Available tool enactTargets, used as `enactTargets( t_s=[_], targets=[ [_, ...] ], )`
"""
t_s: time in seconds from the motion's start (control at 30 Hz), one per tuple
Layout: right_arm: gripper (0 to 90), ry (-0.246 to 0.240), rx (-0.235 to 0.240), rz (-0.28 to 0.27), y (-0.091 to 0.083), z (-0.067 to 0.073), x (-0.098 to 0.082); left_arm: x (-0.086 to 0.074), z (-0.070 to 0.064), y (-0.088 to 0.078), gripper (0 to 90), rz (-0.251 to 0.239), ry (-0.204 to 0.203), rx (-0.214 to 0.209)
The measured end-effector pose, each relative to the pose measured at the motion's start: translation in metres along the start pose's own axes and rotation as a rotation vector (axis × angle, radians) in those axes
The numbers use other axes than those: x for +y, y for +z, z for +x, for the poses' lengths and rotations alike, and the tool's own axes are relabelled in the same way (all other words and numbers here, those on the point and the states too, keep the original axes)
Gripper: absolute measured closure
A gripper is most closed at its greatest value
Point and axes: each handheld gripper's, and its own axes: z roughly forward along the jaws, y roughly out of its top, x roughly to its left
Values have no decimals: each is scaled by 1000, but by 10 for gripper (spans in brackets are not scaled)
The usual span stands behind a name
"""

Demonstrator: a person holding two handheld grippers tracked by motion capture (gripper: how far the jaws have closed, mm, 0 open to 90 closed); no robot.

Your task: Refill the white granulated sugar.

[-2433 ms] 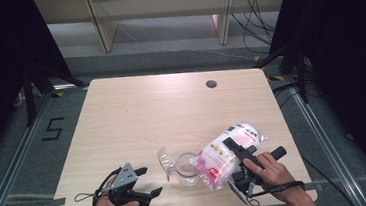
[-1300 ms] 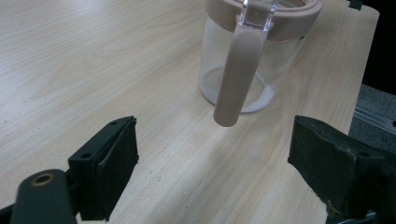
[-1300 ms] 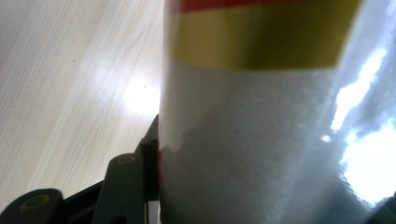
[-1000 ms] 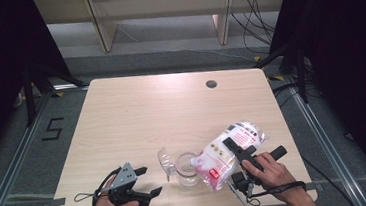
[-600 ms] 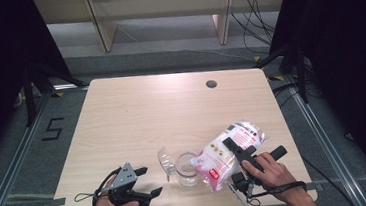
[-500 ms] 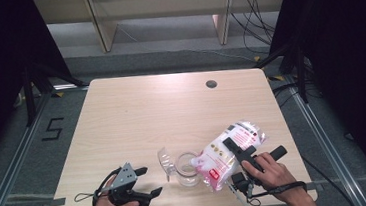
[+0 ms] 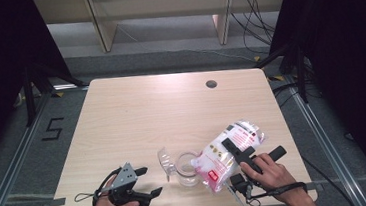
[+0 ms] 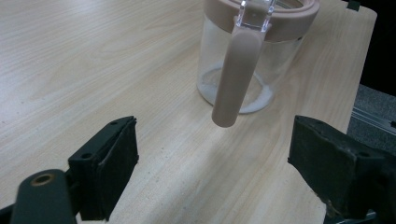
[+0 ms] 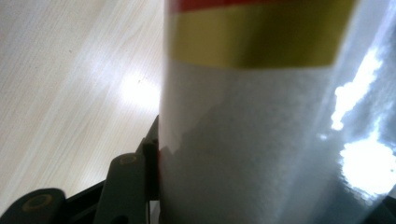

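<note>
A clear pitcher (image 7: 187, 169) with a pink rim and handle (image 8: 236, 79) stands near the table's front edge, its clear lid (image 7: 165, 161) flipped up. A thin layer of white grains (image 8: 259, 99) lies in its bottom. My right gripper (image 7: 240, 153) is shut on a clear bag of white grains (image 7: 225, 154) with a red and gold label, which tilts toward the pitcher's mouth. In the right gripper view the bag (image 9: 261, 116) presses against one finger (image 9: 133, 179). My left gripper (image 7: 149, 181) rests on the table left of the pitcher, open, its fingers (image 8: 109, 168) wide apart and facing the handle.
The light wooden table (image 7: 162, 115) has a round cable hole (image 7: 211, 84) at the back right. Black stands and cables stand on the floor around the table, with a wooden frame (image 7: 103, 19) behind it.
</note>
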Motion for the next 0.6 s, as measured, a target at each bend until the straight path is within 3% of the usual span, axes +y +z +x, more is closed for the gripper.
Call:
enactTargets(
  t_s=[0.2,0.23,0.6],
  targets=[
    [517,25,15,13,0,1,-1,0,0,1,153,-12,-9,-2],
    [517,8,13,10,0,0,-1,0,0,1,153,-13,-9,-2],
    [522,4,-4,-9,0,-2,-1,0,0,1,153,-5,-8,-1]
  ],
)
